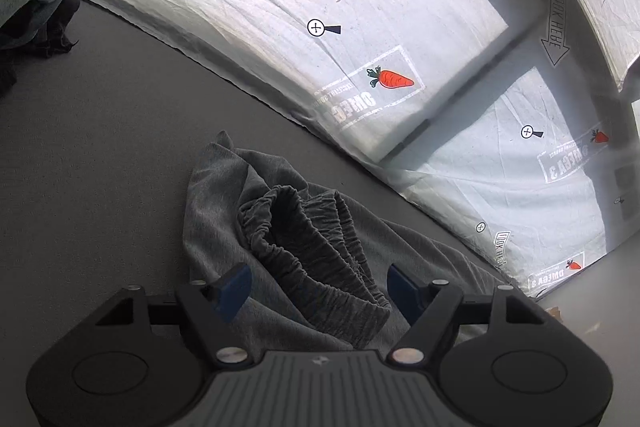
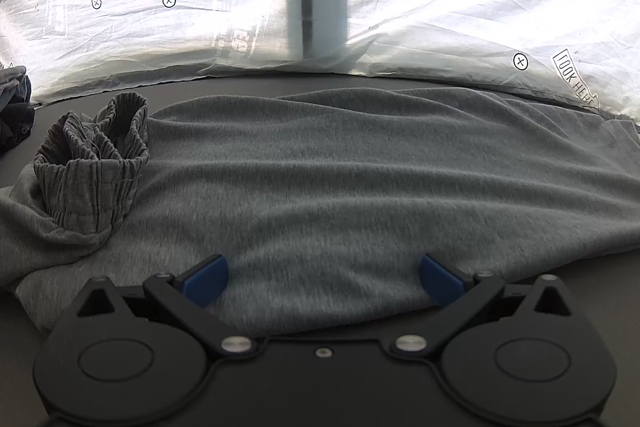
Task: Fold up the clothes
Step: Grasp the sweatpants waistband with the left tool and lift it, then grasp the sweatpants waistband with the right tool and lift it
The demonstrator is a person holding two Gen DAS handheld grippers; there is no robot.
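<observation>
Grey trousers (image 2: 320,163) lie spread across the middle of the frame, elastic waistband (image 2: 92,163) bunched at left. Left gripper (image 1: 318,287) hovers wide open over that band; right gripper (image 2: 324,279), also wide open and empty, faces the lower hem, probably for grasping

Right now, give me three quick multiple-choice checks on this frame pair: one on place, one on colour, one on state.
1. Where does the bunched elastic waistband sit in the right wrist view?
A. left end of the garment
B. right end
C. off the table

2. What colour is the spread garment?
A. white
B. grey
C. red

3. How do the right tool and the left tool stand?
A. both open
B. both shut
C. one shut on cloth

Answers: 1 A, the gathered band stands up at the left. 2 B, it is heathered grey on a dark table. 3 A, both show blue pads wide apart, pinching no cloth.
</observation>
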